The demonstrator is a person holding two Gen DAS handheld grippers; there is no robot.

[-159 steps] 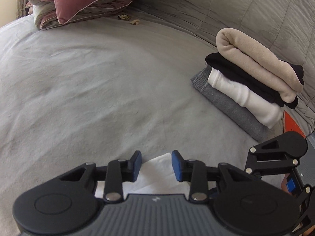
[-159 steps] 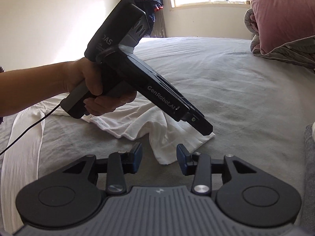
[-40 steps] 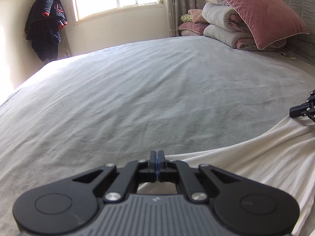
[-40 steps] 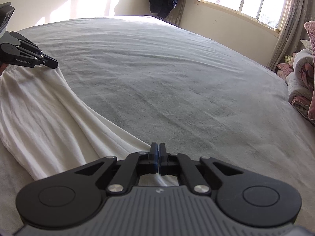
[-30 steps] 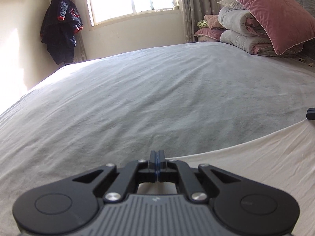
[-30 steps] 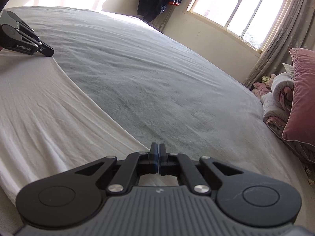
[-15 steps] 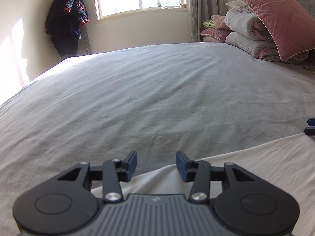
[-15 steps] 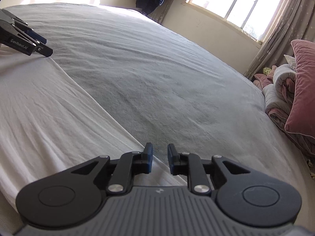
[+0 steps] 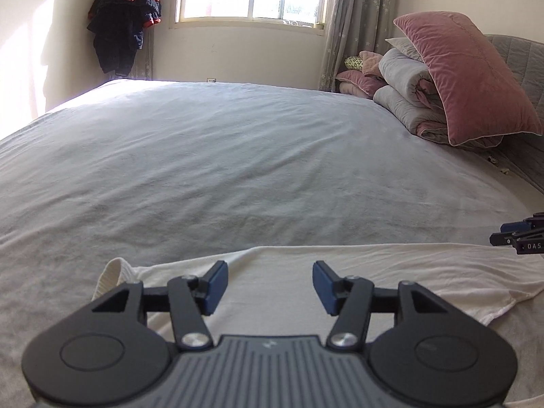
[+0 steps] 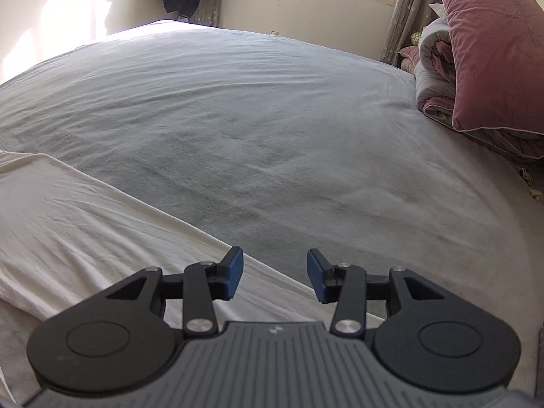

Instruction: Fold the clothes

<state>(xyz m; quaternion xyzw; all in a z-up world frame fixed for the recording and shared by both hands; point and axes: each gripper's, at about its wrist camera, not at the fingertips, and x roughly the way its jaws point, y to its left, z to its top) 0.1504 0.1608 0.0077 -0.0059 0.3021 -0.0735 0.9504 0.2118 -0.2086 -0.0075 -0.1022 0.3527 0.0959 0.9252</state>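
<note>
both the left gripper (image 9: 268, 285) and right gripper (image 10: 274, 273) are opening wide, having just released the white garment (image 9: 391, 272), now lying flat at 6 o'clock on the grey bed (image 9: 238, 170), ready for its next fold.

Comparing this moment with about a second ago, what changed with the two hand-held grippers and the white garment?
Both let go. The left hand-held gripper and right hand-held gripper, then pinched shut on the white garment edge, have just been opening and have lifted off; nothing is between the jaws now. The garment lies spread flat on the grey bed. The pink pillow and bedding pile stayed as they were.
</note>
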